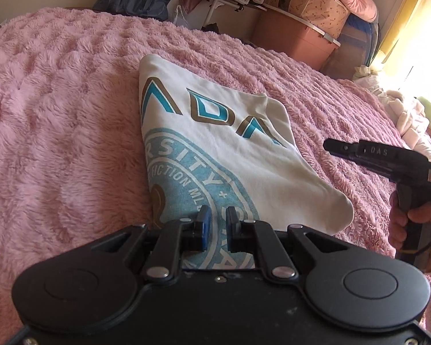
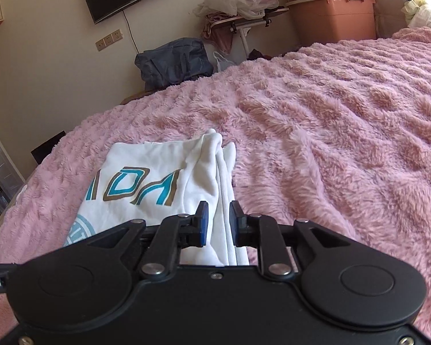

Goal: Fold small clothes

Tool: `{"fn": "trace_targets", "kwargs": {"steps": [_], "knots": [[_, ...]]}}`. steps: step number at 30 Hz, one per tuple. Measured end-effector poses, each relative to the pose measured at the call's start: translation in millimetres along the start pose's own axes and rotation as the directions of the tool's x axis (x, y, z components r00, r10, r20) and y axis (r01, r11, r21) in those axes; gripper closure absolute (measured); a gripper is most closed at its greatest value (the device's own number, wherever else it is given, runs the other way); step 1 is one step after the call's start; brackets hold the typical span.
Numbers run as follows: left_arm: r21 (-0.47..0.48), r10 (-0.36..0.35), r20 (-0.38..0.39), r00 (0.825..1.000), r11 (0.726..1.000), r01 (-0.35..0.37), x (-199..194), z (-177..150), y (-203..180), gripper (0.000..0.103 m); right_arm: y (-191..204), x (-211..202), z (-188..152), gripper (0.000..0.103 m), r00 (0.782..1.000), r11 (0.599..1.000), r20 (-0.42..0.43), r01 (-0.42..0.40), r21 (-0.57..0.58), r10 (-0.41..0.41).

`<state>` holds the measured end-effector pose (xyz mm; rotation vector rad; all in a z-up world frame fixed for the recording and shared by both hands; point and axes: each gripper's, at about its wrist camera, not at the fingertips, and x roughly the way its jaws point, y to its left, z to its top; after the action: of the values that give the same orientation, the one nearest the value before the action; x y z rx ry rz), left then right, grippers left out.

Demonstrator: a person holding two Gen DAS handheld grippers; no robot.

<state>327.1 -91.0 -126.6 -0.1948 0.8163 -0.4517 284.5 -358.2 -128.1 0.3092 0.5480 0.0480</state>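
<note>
White tee (image 1: 215, 143) sits mid-frame on the pink blanket (image 1: 57, 115), already folded to a narrow panel. Long axis runs from my left gripper (image 1: 217, 230) toward upper left; lettering at the far end. Left jaws parted, empty, over the near print. Right gripper (image 2: 219, 224) also parted, straddling the bunched edge at the panel's right side; contact unclear from this angle. Judgement: final fold pending. Next: pinch the near end, carry it over to the far end.
</note>
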Motion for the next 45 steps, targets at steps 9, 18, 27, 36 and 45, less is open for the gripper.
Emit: {"fn": "trace_targets", "kwargs": {"steps": [9,18,27,36,45], "knots": [[0.004,-0.016,-0.015,1.000,1.000,0.016,19,-13,9,0.093,-1,95,52,0.050,1.000,0.999,-0.015,-0.027,-0.021,0.027],[-0.008,-0.066,0.000,0.998,0.998,0.066,18,-15,14,0.092,6,126,59,0.092,0.997,0.999,-0.077,-0.031,-0.041,0.028],[0.001,-0.069,-0.002,0.998,0.998,0.069,27,-17,13,0.090,-10,157,52,0.093,0.993,0.998,-0.117,0.012,-0.064,-0.019],[-0.051,-0.100,-0.006,0.995,0.994,0.099,25,-15,22,0.089,-19,62,54,0.064,0.997,0.998,-0.028,-0.067,-0.014,0.067],[-0.046,-0.081,-0.005,0.997,0.996,0.081,24,-16,17,0.088,-27,-29,-34,0.064,0.993,0.998,-0.103,-0.063,0.011,0.063]]}}
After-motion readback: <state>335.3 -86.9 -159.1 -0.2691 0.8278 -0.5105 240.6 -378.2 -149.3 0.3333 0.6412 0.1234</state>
